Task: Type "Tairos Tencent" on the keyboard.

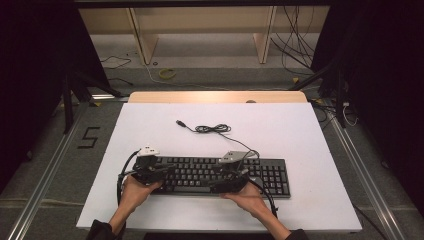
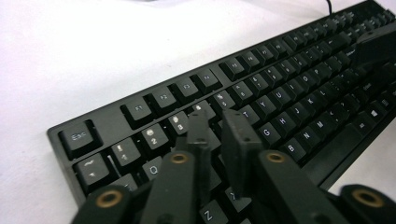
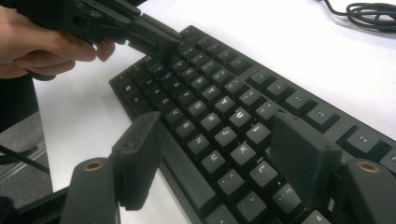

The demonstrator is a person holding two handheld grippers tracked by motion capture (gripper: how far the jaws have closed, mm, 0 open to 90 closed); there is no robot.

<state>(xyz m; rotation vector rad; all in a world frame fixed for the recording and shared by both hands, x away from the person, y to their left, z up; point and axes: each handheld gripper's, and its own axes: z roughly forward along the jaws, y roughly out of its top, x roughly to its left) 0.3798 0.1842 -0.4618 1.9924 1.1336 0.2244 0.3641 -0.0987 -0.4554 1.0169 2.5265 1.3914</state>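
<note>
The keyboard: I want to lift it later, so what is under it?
The keyboard lies flat on the white table, which shows bare all round it. What lies directly beneath is covered. Both hand-held grippers, left and right, are over its keys.

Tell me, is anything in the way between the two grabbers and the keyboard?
Nothing visible is. The left gripper hangs right over the keyboard near its letter keys, jaws nearly together. The right gripper hangs over the keys farther along, jaws wide apart. The coiled cable lies farther back on the table, out of the way.
</note>
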